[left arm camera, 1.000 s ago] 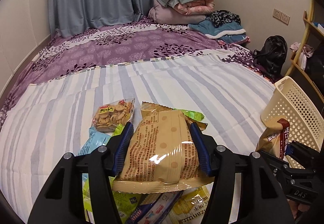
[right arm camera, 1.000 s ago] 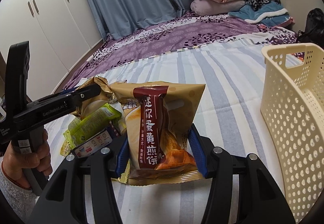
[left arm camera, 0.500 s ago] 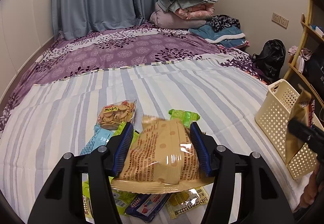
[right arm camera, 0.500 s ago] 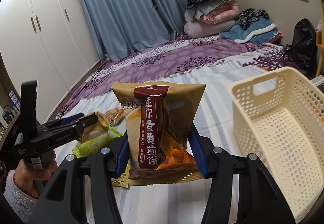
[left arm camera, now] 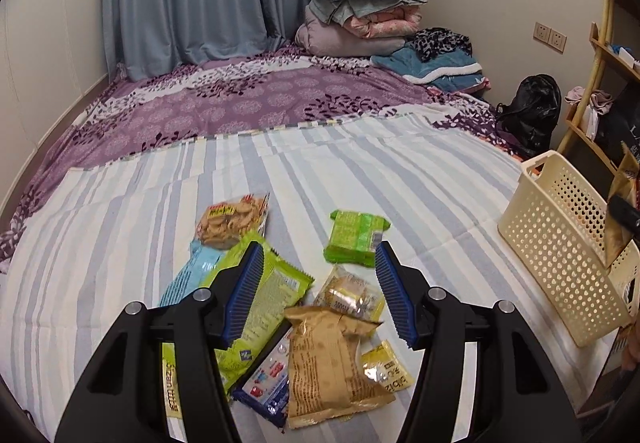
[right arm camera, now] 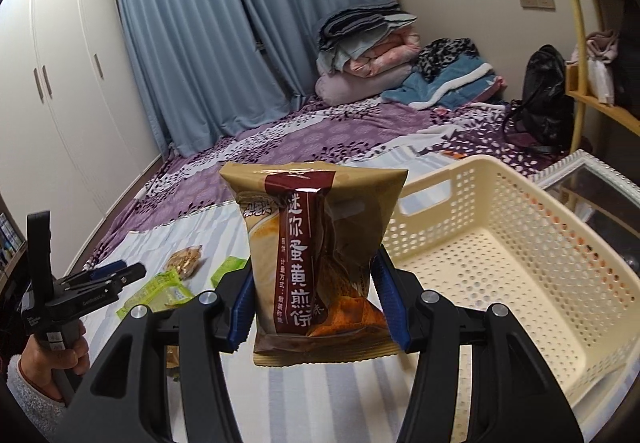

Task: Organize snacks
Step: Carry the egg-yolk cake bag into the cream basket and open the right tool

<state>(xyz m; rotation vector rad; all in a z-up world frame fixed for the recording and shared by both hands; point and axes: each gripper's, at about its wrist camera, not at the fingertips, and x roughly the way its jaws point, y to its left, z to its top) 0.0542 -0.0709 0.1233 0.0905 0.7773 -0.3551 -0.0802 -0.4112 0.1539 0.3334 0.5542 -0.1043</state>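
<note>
Nearest in the right wrist view, the right tool (right arm camera: 316, 295) is clenched on a tan and maroon foil snack packet with Chinese lettering (right arm camera: 320, 255), its blue ribbed pads pressing both sides; the packet stands upright, lifted clear of the bed, at the near left corner of the cream perforated plastic basket (right arm camera: 512, 267). The basket sits on the striped bed sheet (right arm camera: 304, 395), and nothing shows on the part of its floor in view.

In the left wrist view, the left tool (left arm camera: 320, 295) hangs released, its jaws having just been opening, with nothing pressed between the pads. Below it a tan crinkled snack bag with brown print (left arm camera: 328, 363) lies loose on the sheet atop a dark blue wrapper (left arm camera: 264, 387) and beside a small yellow sachet (left arm camera: 386, 367). A long lime-green packet (left arm camera: 264, 303) lies partly under the left finger, a light blue packet (left arm camera: 192, 275) beside it. Farther off lie a clear bag of pale biscuits (left arm camera: 232, 219) and a green square pack (left arm camera: 356, 235), apart from each other. At the right edge, the held packet is mostly hidden behind the basket, likely above its rim.
</note>
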